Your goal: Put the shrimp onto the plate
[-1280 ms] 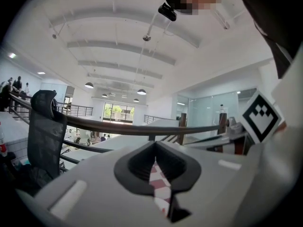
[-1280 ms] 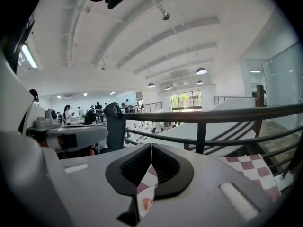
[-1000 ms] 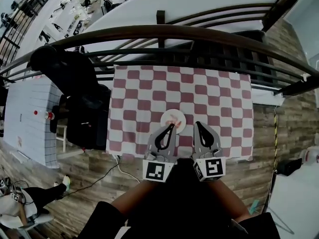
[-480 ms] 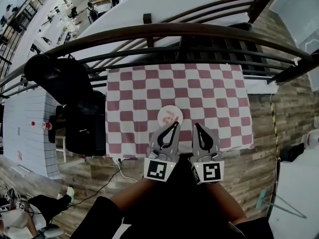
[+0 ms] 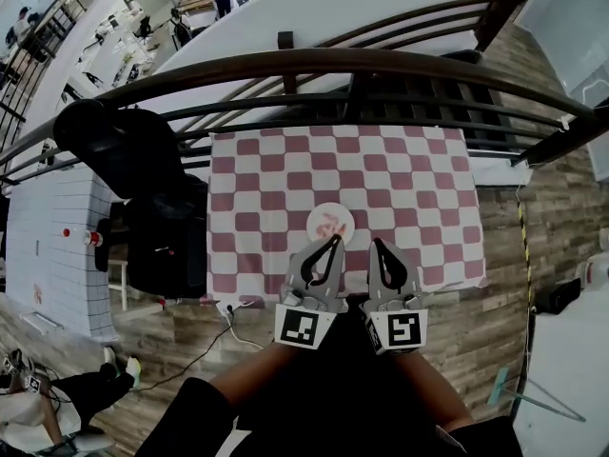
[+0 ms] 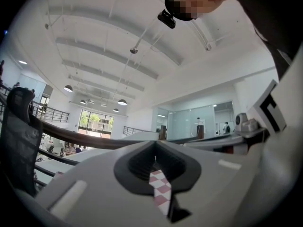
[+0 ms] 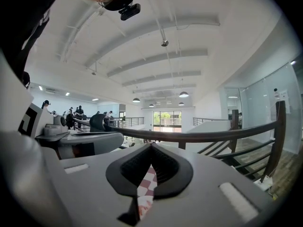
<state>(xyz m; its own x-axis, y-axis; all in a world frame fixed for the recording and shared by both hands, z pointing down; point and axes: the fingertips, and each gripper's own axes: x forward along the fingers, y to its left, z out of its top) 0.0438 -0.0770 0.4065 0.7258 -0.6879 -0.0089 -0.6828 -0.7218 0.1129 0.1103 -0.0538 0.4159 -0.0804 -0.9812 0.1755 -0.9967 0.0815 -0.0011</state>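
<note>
The shrimp (image 5: 328, 227) lies on the plate (image 5: 344, 213), just ahead of my left gripper (image 5: 334, 242). My right gripper (image 5: 378, 244) is farther off. Both are closed, empty.

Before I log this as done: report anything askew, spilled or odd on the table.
Nothing stands out. The plate sits flat on the checkered cloth, the pink shrimp lies on it, and nothing is spilled.
</note>
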